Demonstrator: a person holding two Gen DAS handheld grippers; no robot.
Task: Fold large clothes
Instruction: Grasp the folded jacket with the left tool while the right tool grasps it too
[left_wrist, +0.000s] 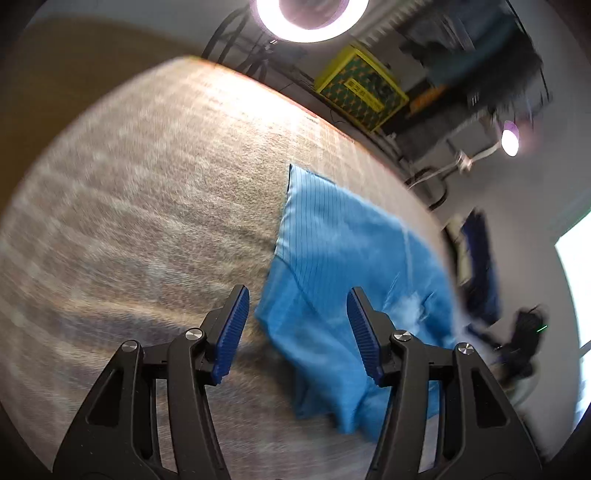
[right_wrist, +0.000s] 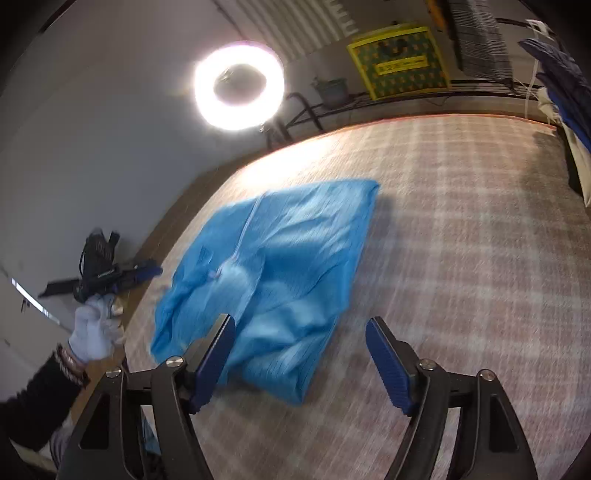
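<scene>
1. Blue pinstriped fabric garment (right_wrist: 269, 273) lies folded on the plaid-covered bed (right_wrist: 461, 240); loose layers could slide apart.
2. Left hand-held gripper (left_wrist: 297, 334) and right hand-held gripper (right_wrist: 301, 363) both gape, holding nothing, so a sloppy regrab bunches it.

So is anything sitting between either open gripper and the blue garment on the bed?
Nothing visible. The garment lies alone on the plaid cover, right ahead of the right gripper and left gripper; both are open and empty.
</scene>
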